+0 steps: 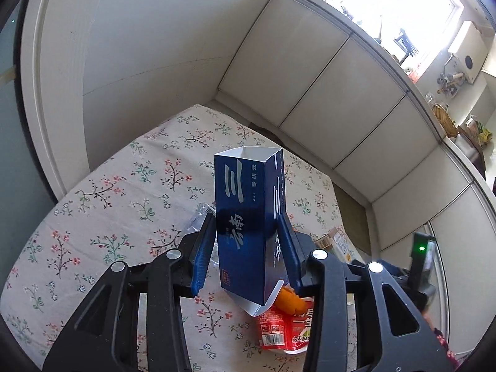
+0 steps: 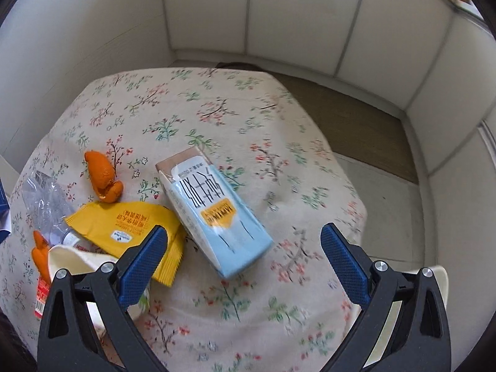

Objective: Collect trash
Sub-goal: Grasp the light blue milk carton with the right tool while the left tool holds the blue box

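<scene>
My left gripper (image 1: 246,238) is shut on a tall dark blue carton (image 1: 248,217) with an open top, held upright above the floral tablecloth (image 1: 108,186). Below it lie a red packet (image 1: 285,331) and an orange peel (image 1: 290,300). My right gripper (image 2: 243,248) is open and empty, hovering over a light blue milk carton (image 2: 217,214) that lies on its side between the fingers. To its left lie a yellow wrapper (image 2: 124,223), orange peels (image 2: 104,175), and a crumpled clear plastic bag (image 2: 46,207).
The table stands in a corner of white panelled walls (image 2: 279,15). A strip of floor (image 2: 356,124) runs along the table's far right edge. A white rim (image 2: 71,257) shows under the right gripper's left finger. A cluttered shelf (image 1: 449,93) sits by the window.
</scene>
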Demonstrator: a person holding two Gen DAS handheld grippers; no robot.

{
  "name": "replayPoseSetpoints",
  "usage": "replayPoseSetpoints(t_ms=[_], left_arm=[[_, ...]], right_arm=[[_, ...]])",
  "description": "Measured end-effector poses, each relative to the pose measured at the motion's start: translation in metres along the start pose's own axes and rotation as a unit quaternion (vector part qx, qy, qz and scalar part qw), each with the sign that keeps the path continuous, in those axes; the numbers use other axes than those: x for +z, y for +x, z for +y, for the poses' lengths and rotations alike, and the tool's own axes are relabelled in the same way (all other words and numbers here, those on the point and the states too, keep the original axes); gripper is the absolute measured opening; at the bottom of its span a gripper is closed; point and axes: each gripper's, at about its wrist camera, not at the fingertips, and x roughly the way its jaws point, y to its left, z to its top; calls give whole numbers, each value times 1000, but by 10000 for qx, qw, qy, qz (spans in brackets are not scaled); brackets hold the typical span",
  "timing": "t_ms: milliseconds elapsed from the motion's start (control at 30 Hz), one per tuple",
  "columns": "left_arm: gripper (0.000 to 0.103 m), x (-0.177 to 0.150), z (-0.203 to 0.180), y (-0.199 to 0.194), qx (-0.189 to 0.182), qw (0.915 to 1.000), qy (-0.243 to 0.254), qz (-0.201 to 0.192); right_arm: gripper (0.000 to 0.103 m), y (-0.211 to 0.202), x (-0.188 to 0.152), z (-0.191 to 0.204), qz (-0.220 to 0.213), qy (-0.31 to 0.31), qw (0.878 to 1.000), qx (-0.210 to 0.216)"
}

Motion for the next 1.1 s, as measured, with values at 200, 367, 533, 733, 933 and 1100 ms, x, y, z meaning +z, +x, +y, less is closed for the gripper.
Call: replayPoseSetpoints(t_ms=[200, 367, 533, 733, 933, 1100], left_arm=[[39, 2, 1, 7, -35, 9999, 23, 142], [39, 0, 5, 15, -85, 9994, -78, 335], [39, -3, 3, 16, -97, 9993, -37, 370], [39, -4, 4, 19, -80, 9991, -98, 416], [39, -2, 2, 13, -90, 9995, -64, 296], [39, 0, 1, 7, -149, 9996, -84, 230]], right_arm=[[96, 31, 13, 6, 187, 136, 9992, 316], [96, 49, 13, -6, 463, 601, 9946, 704], [93, 53, 9, -13, 558, 716, 9922, 850], [57, 52, 3, -14, 683, 864, 9899, 892], [54, 23, 5, 4, 236, 636, 9961, 564], [54, -16, 13, 14, -378, 535, 9971, 399]])
